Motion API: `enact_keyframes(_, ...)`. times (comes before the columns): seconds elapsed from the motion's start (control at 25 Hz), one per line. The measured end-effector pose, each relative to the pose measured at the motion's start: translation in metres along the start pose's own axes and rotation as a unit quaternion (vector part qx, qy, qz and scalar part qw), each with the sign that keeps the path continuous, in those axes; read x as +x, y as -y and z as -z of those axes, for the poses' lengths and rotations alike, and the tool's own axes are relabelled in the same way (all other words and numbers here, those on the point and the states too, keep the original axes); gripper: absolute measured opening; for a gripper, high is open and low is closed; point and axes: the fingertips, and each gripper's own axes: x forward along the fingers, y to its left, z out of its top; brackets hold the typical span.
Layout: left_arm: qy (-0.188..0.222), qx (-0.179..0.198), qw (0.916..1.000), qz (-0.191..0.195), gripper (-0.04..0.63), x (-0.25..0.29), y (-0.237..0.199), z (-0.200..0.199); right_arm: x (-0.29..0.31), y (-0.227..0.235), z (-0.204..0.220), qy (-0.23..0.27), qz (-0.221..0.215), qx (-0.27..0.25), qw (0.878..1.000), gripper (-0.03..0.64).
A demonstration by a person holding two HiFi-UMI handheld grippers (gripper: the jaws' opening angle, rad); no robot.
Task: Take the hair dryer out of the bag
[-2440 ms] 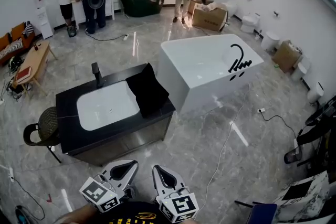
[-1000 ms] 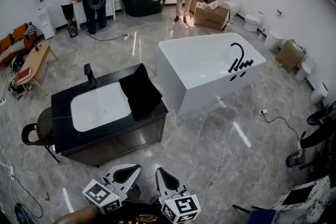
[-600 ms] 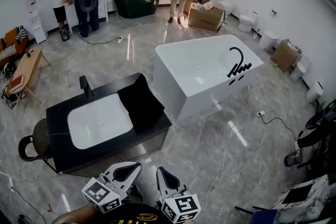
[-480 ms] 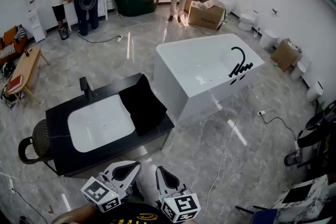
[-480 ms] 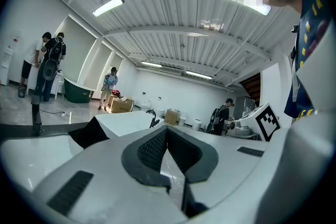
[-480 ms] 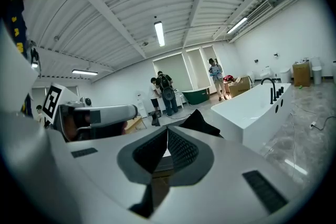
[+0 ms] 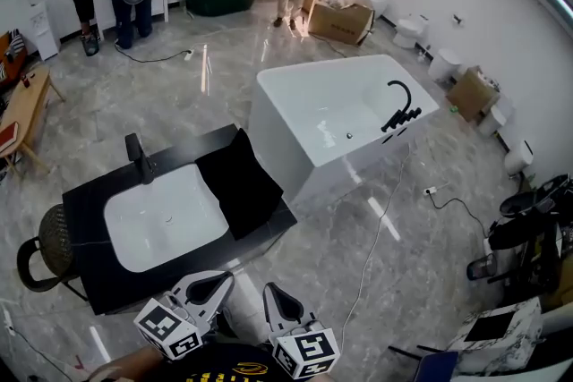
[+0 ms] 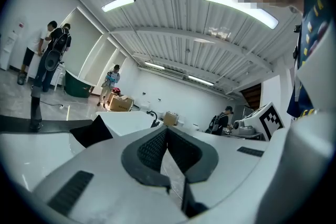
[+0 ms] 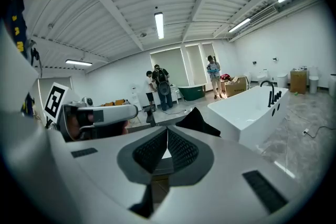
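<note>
Head view: I see left tongs [image 7: 213, 282] and right tongs [image 7: 271, 292] both fully closed, empty. Black bag [image 7: 237, 188] ahead of them, well apart, on tabletop [image 7: 82, 215]. Hair dryer unseen, presumably inside. I judge bag soft, floppy; dryer rigid, smooth. Take it by handle.

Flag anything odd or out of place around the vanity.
Nothing spilled or broken. Two things stand out: the black bag slumps on the vanity counter beside the basin, one corner sticking up, and a loose cable trails across the floor by the bathtub.
</note>
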Motion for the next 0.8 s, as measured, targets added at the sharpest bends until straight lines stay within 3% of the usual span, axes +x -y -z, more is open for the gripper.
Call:
enact_keyframes(0.24,0.007,-0.022,0.9997,-0.004,0.002,0.002,-0.025,0.001,0.023,-0.007,-0.002,-0.023,-0.009,-0.022,0.999,0.008)
enact_keyframes(0.48,0.001,-0.022,0.9995,-0.02,0.002,0.02,-0.039,0.002,0.039,0.014,-0.007,-0.027,-0.013,-0.013,0.999,0.008)
enact_keyframes(0.8,0.011,-0.004,0.9967,-0.08,0.002,0.059,-0.057,-0.014,0.07,0.05,-0.027,-0.019,-0.074,-0.018,0.997,0.008)
